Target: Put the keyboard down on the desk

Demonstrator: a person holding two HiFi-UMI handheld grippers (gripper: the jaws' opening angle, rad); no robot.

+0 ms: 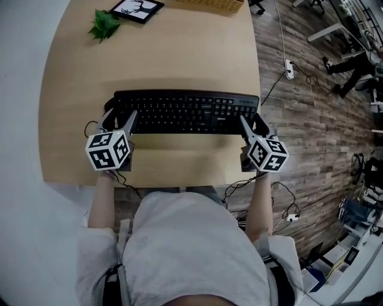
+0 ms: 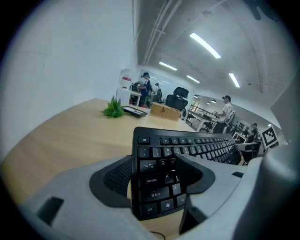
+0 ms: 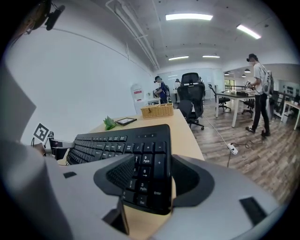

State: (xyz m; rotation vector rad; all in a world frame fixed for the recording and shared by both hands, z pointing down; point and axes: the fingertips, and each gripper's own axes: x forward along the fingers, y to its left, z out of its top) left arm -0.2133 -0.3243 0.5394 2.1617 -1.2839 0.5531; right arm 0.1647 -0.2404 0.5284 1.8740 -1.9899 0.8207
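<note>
Left gripper: jaws closed down onto the left end of the black keyboard. In the left gripper view, one pad lies over the Q, W and A keys, the other sits at the outer edge beside Tab and Caps Lock. Firm hold, nothing else between the jaws.

Keyboard: set lengthwise over the near half of the light wooden desk, keys up, long side parallel to the near edge, spanning from one gripper to the other. Possibly raised a little off the desktop; contact underneath not determinable from any view.

Right gripper: jaws likewise closed onto the keyboard's right end at the number pad. In the right gripper view, one pad covers the digit keys, the other stands just outside the Enter key edge.

Far edge of the desk, well apart from the keyboard: green leafy sprig, black-framed picture just beside it, wicker basket further right.

Right of the desk: wood-plank floor, with a white power strip and its cable.
</note>
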